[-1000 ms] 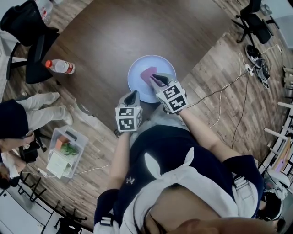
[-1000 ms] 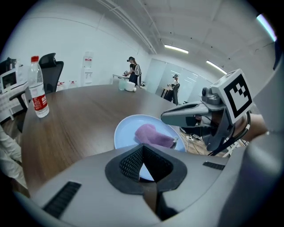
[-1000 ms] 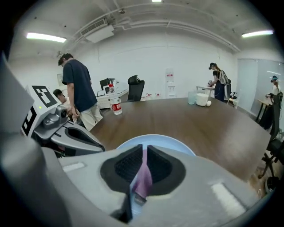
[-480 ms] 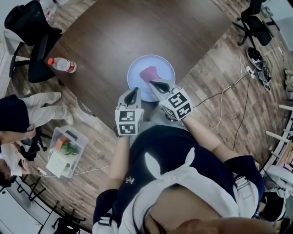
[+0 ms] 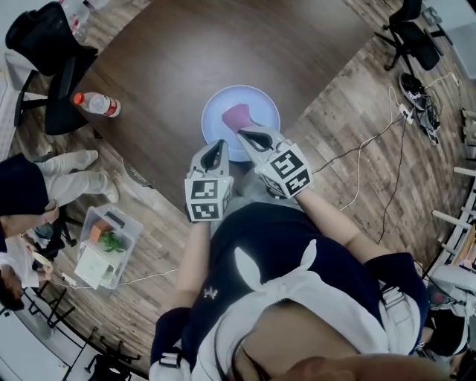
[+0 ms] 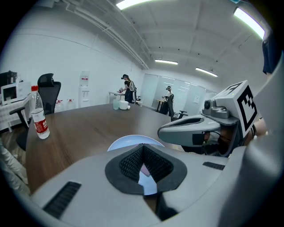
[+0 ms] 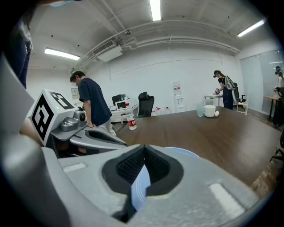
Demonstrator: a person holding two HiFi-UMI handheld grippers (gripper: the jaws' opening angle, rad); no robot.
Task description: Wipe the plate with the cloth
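Head view shows left gripper point(image 5: 217, 144) and right gripper point(image 5: 243, 135) fingers together, empty, over the plate point(image 5: 263, 109).

- We see bright, even light from ceiling strip lights point(image 7: 155, 9).
- Both gripper views bend strongly, with black corners.
- Our head view is softer, slightly blurred.

Head view looks steeply down; both gripper views skim the table point(image 5: 186, 52), sharing the plate point(image 5: 217, 119)

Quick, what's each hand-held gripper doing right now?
Left hand-held gripper: closed, holding nothing.
Right hand-held gripper: closed, holding nothing; cloth lies on plate.
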